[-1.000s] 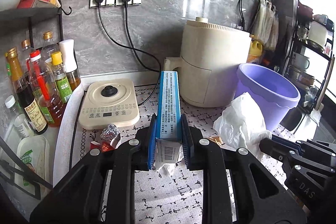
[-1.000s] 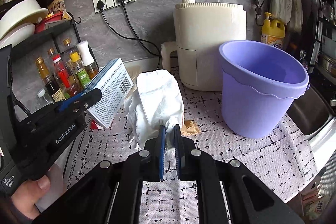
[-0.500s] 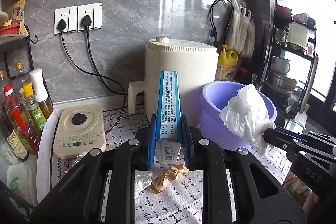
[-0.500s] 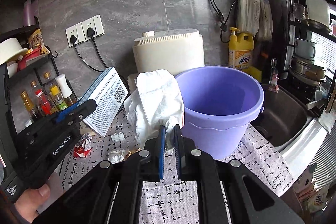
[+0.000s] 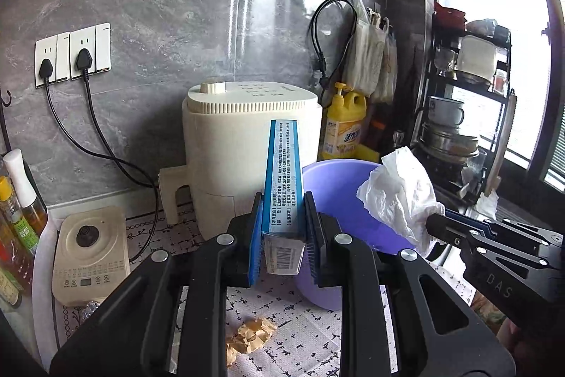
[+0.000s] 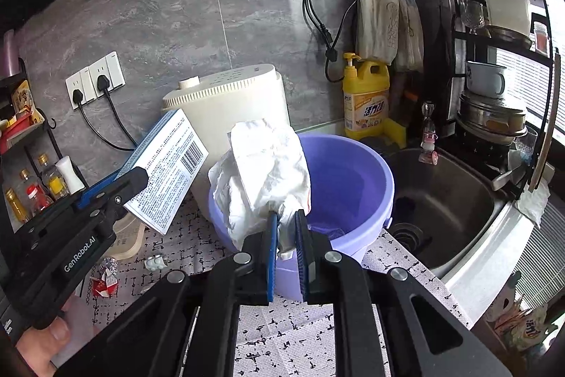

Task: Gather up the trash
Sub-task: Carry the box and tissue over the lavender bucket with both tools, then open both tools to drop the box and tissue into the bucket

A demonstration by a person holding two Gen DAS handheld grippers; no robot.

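Note:
My left gripper (image 5: 283, 228) is shut on a blue and white carton (image 5: 284, 175), held upright above the near rim of the purple bucket (image 5: 339, 186). The carton also shows in the right wrist view (image 6: 166, 168), left of the bucket (image 6: 349, 186). My right gripper (image 6: 285, 235) is shut on a crumpled white tissue (image 6: 263, 175), held over the bucket's near left rim. The tissue also shows in the left wrist view (image 5: 402, 193). A crumpled brown paper (image 5: 250, 336), a red and white wrapper (image 6: 104, 283) and a small white scrap (image 6: 155, 262) lie on the patterned mat.
A cream air fryer (image 5: 243, 143) stands behind the bucket. A yellow detergent bottle (image 6: 367, 98) and a steel sink (image 6: 445, 200) are to the right, with a dish rack (image 6: 494, 66) beyond. A cream cooker base (image 5: 88, 253) and sauce bottles (image 5: 17, 200) stand at the left.
Both grippers have risen and moved right toward the bucket with the carton and tissue. The bucket's inside now shows below the tissue.

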